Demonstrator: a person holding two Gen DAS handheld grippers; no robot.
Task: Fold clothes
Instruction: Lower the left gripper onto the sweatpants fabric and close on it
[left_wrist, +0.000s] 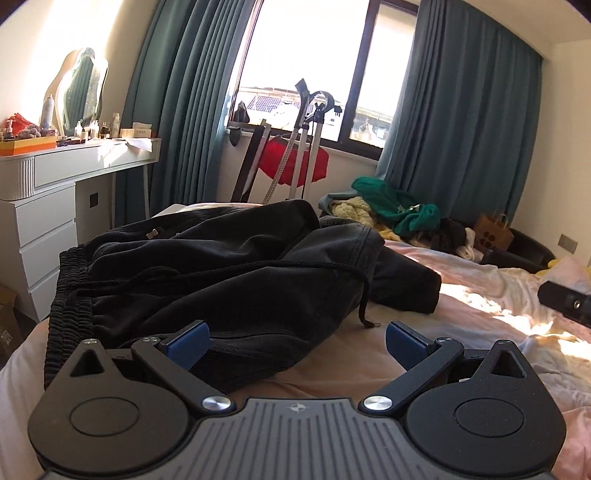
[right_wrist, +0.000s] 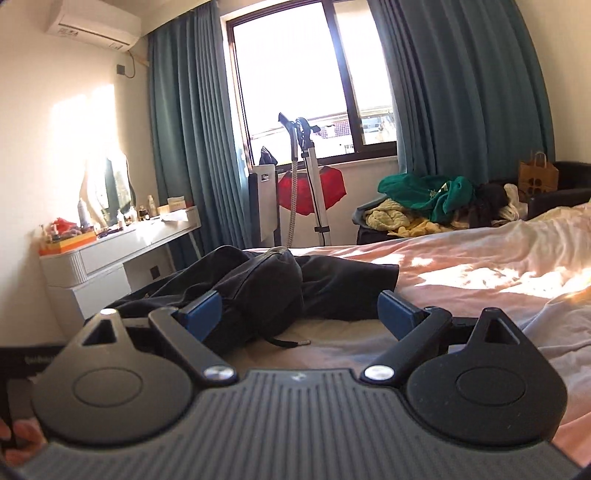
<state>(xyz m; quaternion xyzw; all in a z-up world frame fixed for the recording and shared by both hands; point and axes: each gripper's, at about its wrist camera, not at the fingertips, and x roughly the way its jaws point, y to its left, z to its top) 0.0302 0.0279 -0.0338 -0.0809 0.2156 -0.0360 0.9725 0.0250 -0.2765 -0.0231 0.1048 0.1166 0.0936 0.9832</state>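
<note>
Two spread, empty grippers, left gripper (left_wrist: 295, 341) nearer and right gripper (right_wrist: 300, 314) farther right, face crumpled black trousers (left_wrist: 221, 266) lying ahead-left on the bed (left_wrist: 480, 314).

- A home bedroom: a bed (right_wrist: 461, 258) with rumpled pink sheets.
- A white dressing table (left_wrist: 74, 166) with mirror (left_wrist: 79, 92) and toiletries.
- Teal curtains (left_wrist: 461, 110) frame a sunny window (left_wrist: 306, 48).
- A wall air conditioner (right_wrist: 96, 24).

Sunlit window (right_wrist: 295, 85) between teal curtains (right_wrist: 184, 147); white dresser (left_wrist: 55, 199) left.
</note>
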